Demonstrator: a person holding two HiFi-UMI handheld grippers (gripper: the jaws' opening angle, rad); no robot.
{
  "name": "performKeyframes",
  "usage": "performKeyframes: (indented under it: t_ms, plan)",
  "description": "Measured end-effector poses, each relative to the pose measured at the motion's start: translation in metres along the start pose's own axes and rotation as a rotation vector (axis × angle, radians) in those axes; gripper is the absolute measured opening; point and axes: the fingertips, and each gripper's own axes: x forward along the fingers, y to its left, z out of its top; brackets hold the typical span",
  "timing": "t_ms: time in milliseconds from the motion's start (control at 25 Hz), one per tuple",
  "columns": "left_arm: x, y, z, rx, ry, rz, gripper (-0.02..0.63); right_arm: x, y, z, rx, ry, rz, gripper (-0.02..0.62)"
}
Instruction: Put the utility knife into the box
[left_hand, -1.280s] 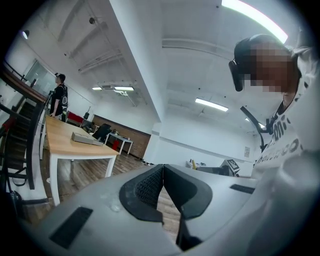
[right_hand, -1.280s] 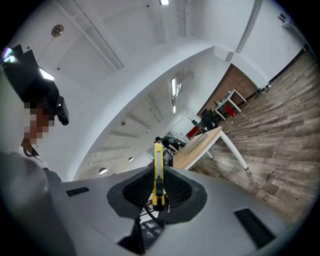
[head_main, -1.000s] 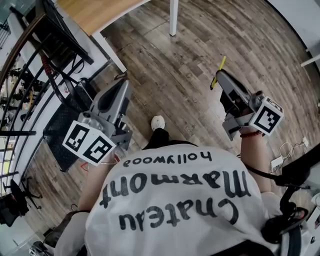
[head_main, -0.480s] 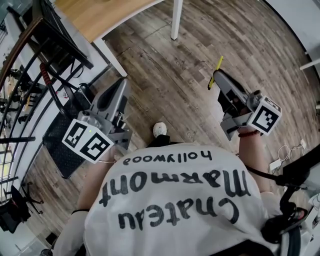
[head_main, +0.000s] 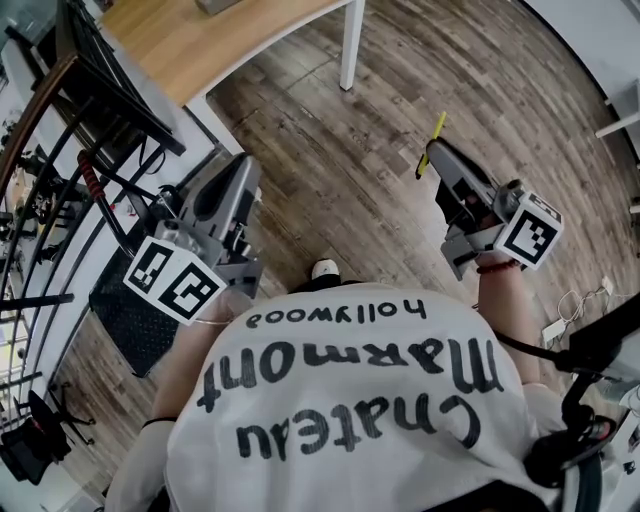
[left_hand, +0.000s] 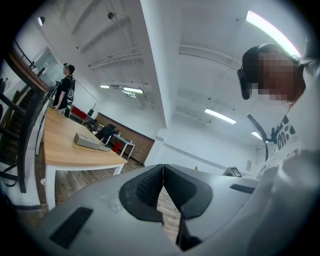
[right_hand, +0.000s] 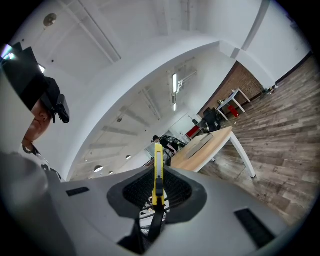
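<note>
Currently the utility knife (right_hand: 158, 170) is pinched between the jaws of the right gripper (right_hand: 158, 186), which are pressed flat against its yellow body. The knife is held in line with the jaws, and its far end stands out past their tips. In the head view this gripper is held out over the wood-plank floor (head_main: 340, 160), with the yellow end of the knife projecting beyond it. Its marker cube (head_main: 530, 232) is seen nearest the person's white printed T-shirt (head_main: 350, 400).

The left gripper (left_hand: 162, 172) is held with its jaws pressed together, pad against pad, and nothing is caught between them. In the head view it is raised over the floor beside a black metal rack (head_main: 70, 140).

A wooden table (left_hand: 65, 150) on white legs is seen well apart from both grippers. A low grey box-like object (left_hand: 91, 143) lies on it near one corner; whether this is the box of the task cannot be told. A person (left_hand: 65, 92) is seen standing at the table's far end. The toe of a white shoe (head_main: 325, 268) is visible just above the T-shirt's edge.
</note>
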Motion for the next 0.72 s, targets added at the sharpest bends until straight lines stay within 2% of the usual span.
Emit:
performKeyframes:
  t_ms: [520,720]
  plan:
    - [0.027,0.029,0.013,0.003,0.011,-0.068,0.008,0.018,-0.016,0.008,-0.014,-0.040,-0.048,0.057]
    - [0.032,0.034,0.015,0.007,0.016,-0.070,0.007,0.021,-0.019,0.014,-0.018,-0.051,-0.055,0.057]
